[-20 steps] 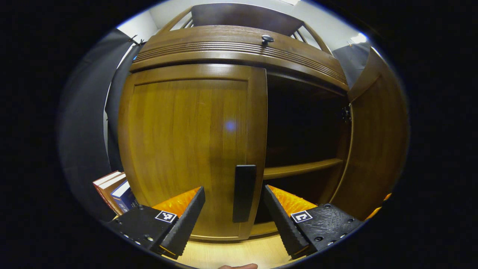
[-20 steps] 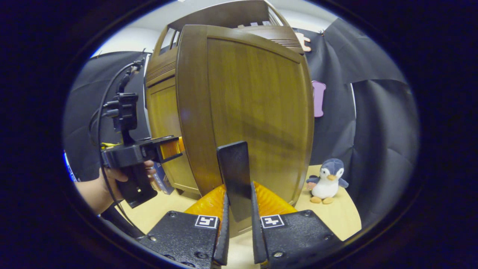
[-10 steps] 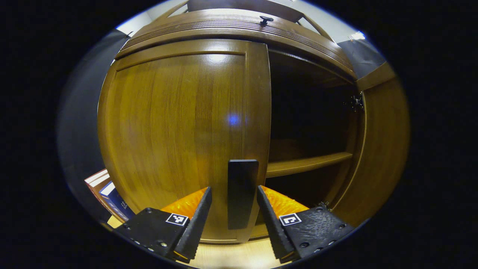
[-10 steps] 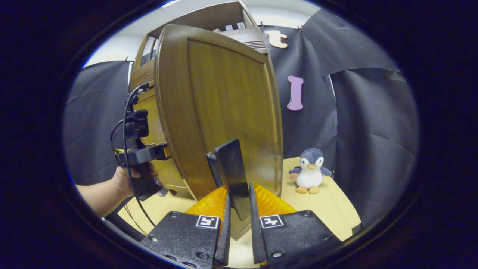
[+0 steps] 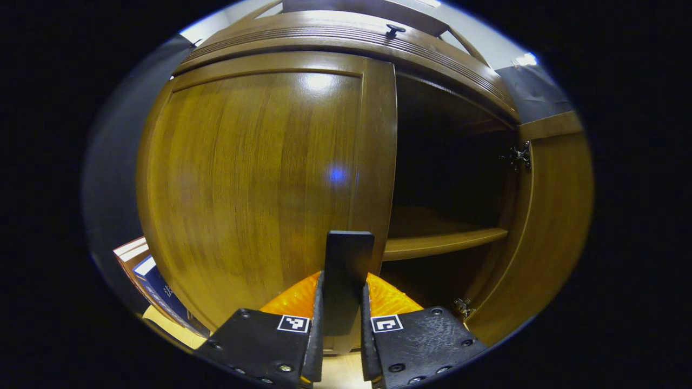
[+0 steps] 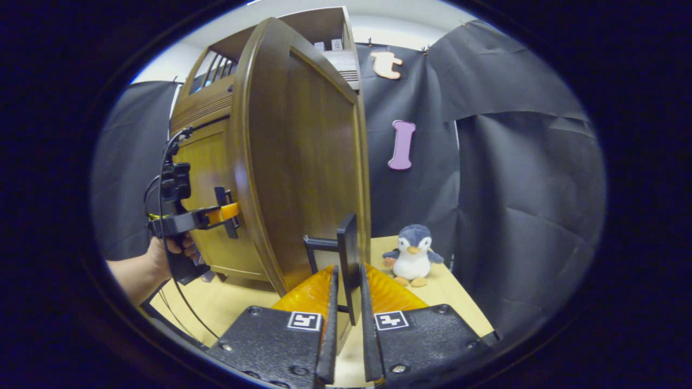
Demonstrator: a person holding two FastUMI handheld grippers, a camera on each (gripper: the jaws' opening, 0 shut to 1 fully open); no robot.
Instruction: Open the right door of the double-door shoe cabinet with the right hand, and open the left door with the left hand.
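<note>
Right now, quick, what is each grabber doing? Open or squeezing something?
Left gripper: shut on the left door handle.
Right gripper: shut on the right door handle.

The shoe cabinet looks like brown wood with a smooth varnish. Its left door is glossy enough to carry a bright glare spot near the top, and visible grain runs down it. The right door has the same polished wood. Both door handles, the left and the right, are matt black. A metal hinge glints inside. The far plush penguin is soft fabric, on a pale, smooth wood-look table.
</note>
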